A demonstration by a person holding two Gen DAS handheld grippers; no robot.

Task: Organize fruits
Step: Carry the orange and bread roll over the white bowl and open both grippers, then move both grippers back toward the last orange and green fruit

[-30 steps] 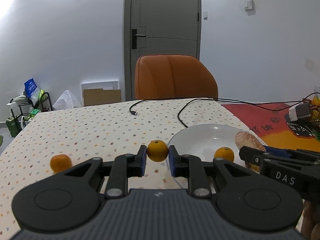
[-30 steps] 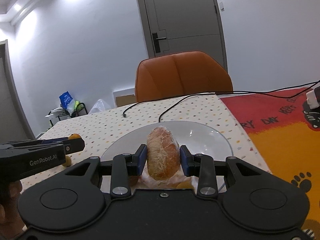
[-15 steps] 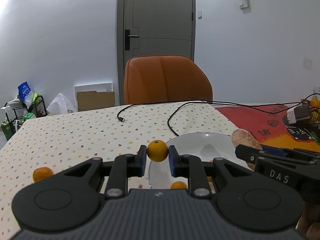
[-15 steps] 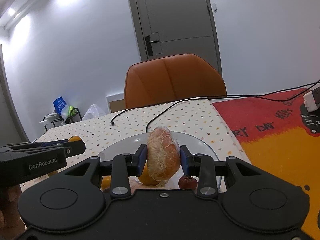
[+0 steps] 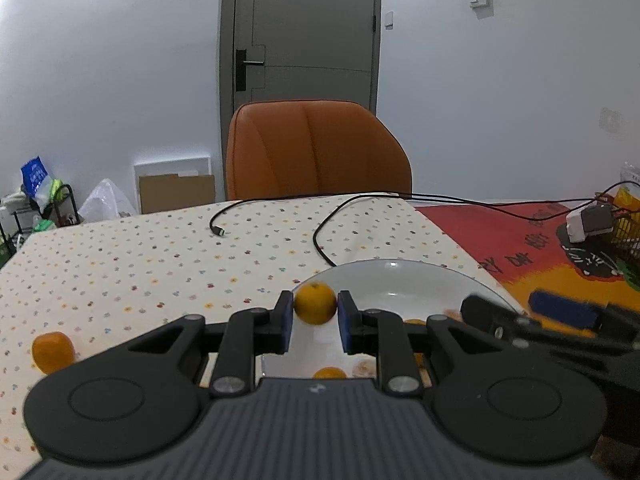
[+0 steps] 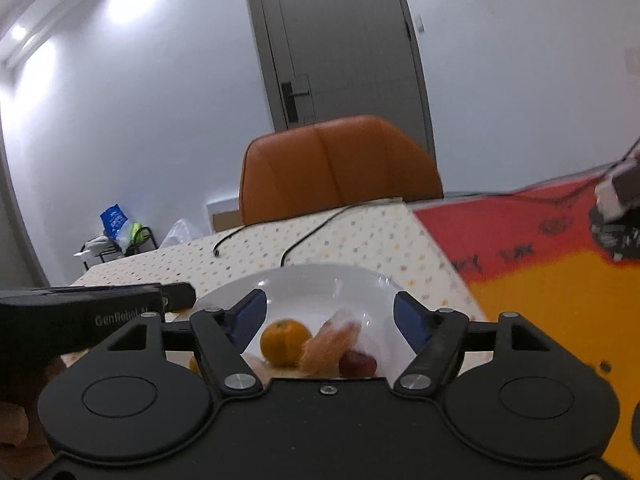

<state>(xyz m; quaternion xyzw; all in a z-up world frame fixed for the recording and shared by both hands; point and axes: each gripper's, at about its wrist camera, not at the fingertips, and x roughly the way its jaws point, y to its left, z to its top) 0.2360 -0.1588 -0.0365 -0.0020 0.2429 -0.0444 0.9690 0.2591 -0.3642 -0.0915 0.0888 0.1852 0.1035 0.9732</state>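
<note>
Jaws of the left gripper (image 5: 315, 322) are clamping a small orange (image 5: 315, 304) above the white plate's (image 5: 400, 280) near rim, while the right gripper (image 6: 330, 316) is gaping wide over the plate (image 6: 320, 280), where a wrapped fruit (image 6: 330, 340) is lying beside 1 orange (image 6: 285, 342).

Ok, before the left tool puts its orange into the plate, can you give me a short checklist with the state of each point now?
1. Left tool shut on small orange: ok.
2. Orange above white plate rim: ok.
3. Right tool open, wrapped peeled fruit released in plate: ok.
4. Free room in plate: ok.
5. Right tool clear of drop spot: cannot tell.
6. Loose orange on tablecloth: not ok.
</note>
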